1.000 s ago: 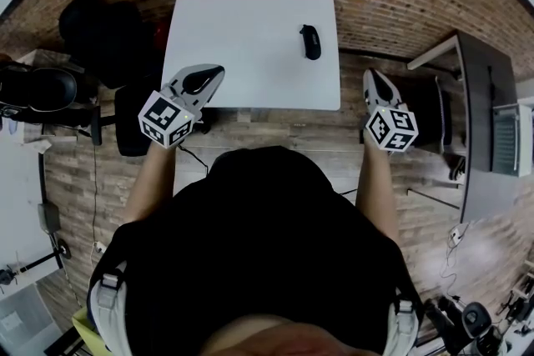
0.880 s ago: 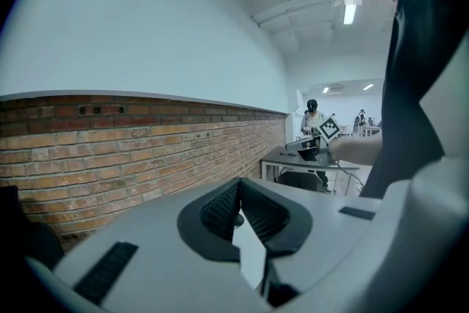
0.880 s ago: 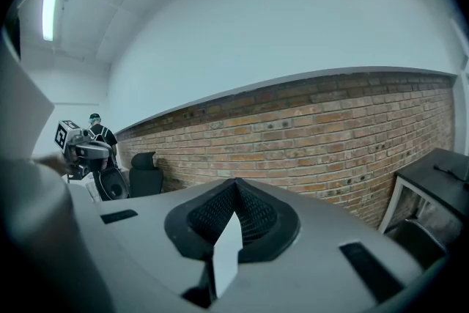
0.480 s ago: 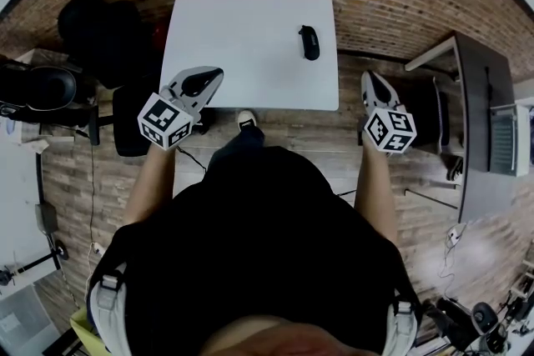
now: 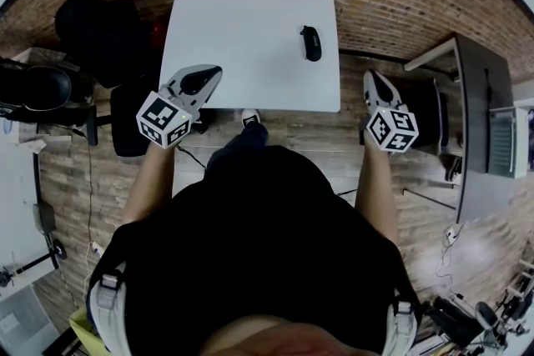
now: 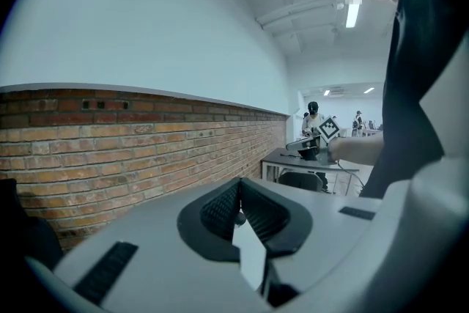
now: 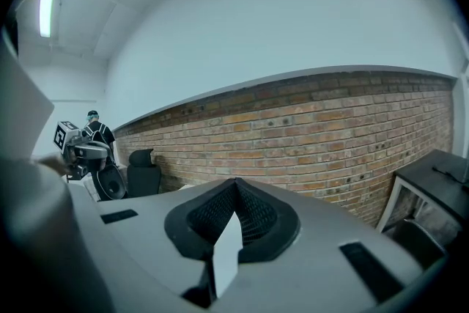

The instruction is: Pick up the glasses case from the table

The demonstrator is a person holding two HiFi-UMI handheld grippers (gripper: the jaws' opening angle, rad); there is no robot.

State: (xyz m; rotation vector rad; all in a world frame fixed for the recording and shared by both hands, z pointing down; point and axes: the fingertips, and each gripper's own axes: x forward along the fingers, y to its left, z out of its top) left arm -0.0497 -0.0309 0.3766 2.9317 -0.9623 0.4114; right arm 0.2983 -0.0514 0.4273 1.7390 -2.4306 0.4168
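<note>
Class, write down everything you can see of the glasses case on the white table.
The glasses case is a small, black, elongated pod with rounded ends. It lies flat on the white table, near the right edge and towards the far side, its long axis pointing roughly away from the person. Only the tabletop touches it. Its material and any seam or hinge are too small to make out.

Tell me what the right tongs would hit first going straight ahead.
Likely the brick wall. The right tongs sit to the right of the table, so they would pass beside the glasses case. Depth is unclear.
</note>
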